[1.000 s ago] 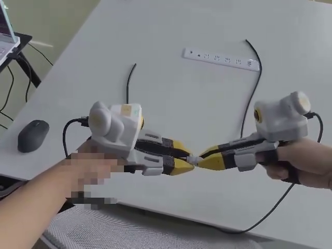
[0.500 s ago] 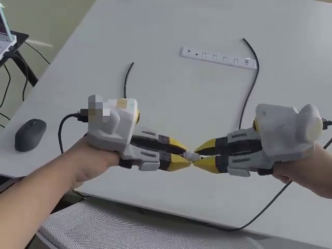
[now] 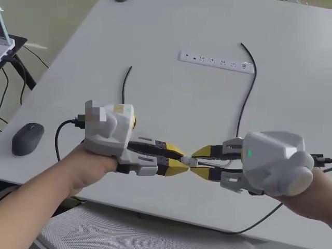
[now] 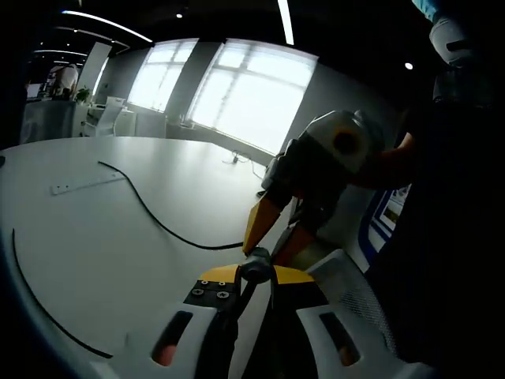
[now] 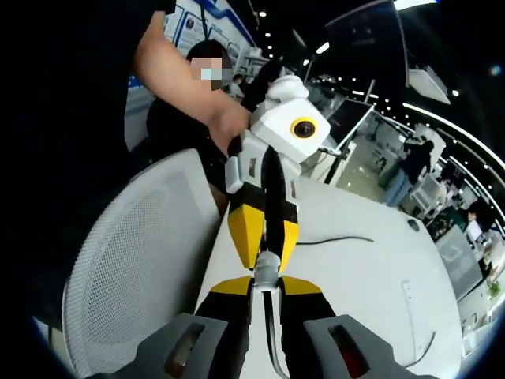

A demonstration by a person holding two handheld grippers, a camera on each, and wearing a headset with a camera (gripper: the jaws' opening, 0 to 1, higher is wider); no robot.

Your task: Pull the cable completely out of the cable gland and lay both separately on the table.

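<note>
1. Where the two sets of yellow tips meet, I read the left gripper (image 3: 182,161) as clamped on the cable gland (image 3: 190,161). It is a small pale fitting held in the air, off the table (image 3: 171,104).
2. The right gripper (image 3: 199,163) faces the left one tip to tip. Its jaws pinch the cable (image 3: 213,163) just beside the gland. The cable is a thin pale line running back between those jaws toward the gripper body.
3. Through the right gripper view, the gland sits at my own jaw tips and the cable trails down the slot between them. The left gripper's yellow jaws come in from above and touch the gland.
4. The cable is not out of the gland. I cannot tell how deep it sits.
5. Both grippers hover over the table's near edge, above a pale mesh chair (image 3: 104,228).
6. Farther back on the table lies a white power strip (image 3: 217,60), its black cord (image 3: 248,93) curving toward the near edge.
7. A separate thin black lead (image 3: 125,85) lies left of the strip, well apart from it.
8. A dark mouse (image 3: 27,138) rests near the table's left edge.
</note>
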